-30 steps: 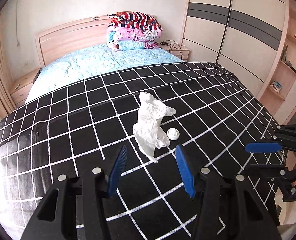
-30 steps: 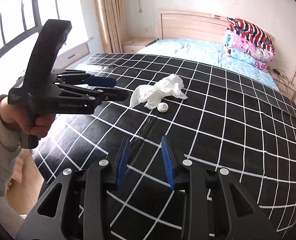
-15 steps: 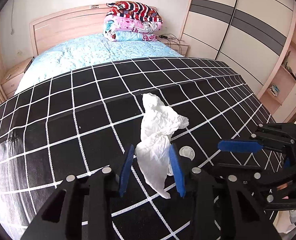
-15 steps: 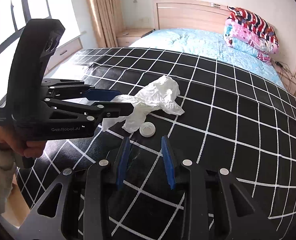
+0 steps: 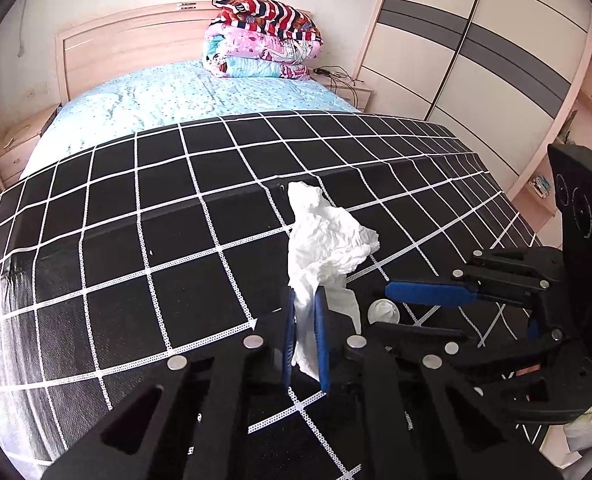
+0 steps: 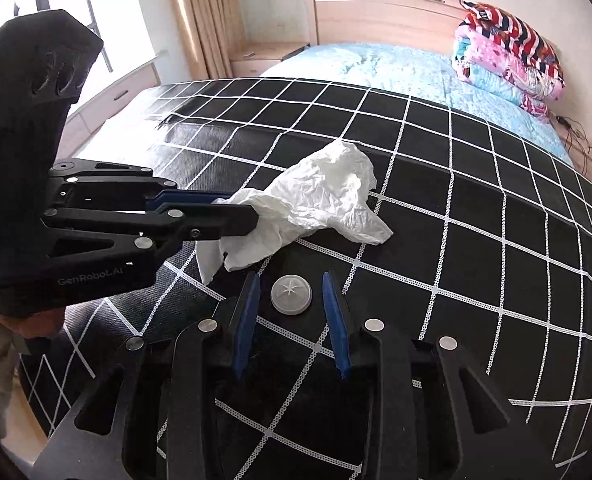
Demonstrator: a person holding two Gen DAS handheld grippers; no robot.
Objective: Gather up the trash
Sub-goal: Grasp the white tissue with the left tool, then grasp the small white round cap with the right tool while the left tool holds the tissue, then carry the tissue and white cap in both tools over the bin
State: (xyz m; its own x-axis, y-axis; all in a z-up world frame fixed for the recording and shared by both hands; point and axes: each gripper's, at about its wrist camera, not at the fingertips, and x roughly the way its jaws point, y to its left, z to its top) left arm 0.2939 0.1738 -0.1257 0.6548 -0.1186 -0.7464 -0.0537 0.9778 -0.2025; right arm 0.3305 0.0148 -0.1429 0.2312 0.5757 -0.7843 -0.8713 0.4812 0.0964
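On the black white-gridded bedspread [image 6: 476, 240], the left gripper [image 5: 305, 328] pinches the crumpled white tissue [image 5: 324, 240], while the right gripper [image 6: 292, 312], fingers closing, straddles the small round white plastic cap [image 6: 291, 294] untouched.

A crumpled white tissue [image 5: 328, 240] lies stretched across the black, white-gridded bed cover [image 5: 136, 248]. Its surface is creased and bunched, with a raised, puffed upper portion and a narrower lower tail. The tail is pinched between the blue pads of the left tool [image 5: 305, 336]. Just beside the tail, a small round translucent-white cap [image 6: 291, 294] rests flat on the cover, a star-shaped moulding showing at its centre. It lies apart from the tissue.
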